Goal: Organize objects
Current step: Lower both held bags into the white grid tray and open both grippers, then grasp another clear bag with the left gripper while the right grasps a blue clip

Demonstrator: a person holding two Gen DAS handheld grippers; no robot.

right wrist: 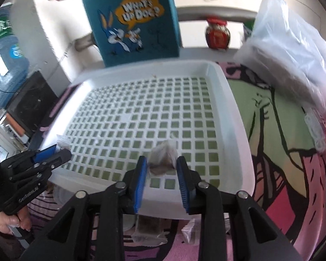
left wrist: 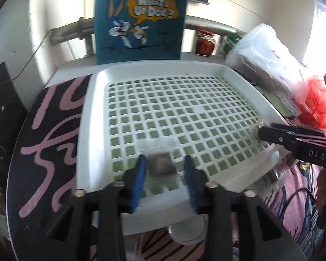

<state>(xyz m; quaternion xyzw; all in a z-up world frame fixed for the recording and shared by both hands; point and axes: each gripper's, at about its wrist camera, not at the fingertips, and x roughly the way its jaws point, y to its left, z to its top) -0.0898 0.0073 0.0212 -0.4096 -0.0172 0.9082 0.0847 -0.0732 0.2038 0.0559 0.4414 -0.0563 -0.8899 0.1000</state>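
Note:
A white perforated tray (left wrist: 91, 113) (right wrist: 239, 117) lies on a printed cloth. In the left wrist view my left gripper (left wrist: 165, 164) has blue pads wide apart around a clear packet of brown stuff (left wrist: 162, 163) that lies on the tray's near edge. In the right wrist view my right gripper (right wrist: 162, 163) holds a similar clear brown packet (right wrist: 164, 155) between its blue pads, over the tray's near edge. The right gripper also shows in the left wrist view (left wrist: 260, 131), the left gripper in the right wrist view (right wrist: 56, 152).
A teal cartoon bag (left wrist: 141, 19) (right wrist: 132, 19) stands behind the tray. A red jar (right wrist: 217, 33) and clear plastic bags (right wrist: 293, 50) lie at the back right. More packets (right wrist: 150, 228) and a round lid (left wrist: 187, 230) lie on the cloth before the tray.

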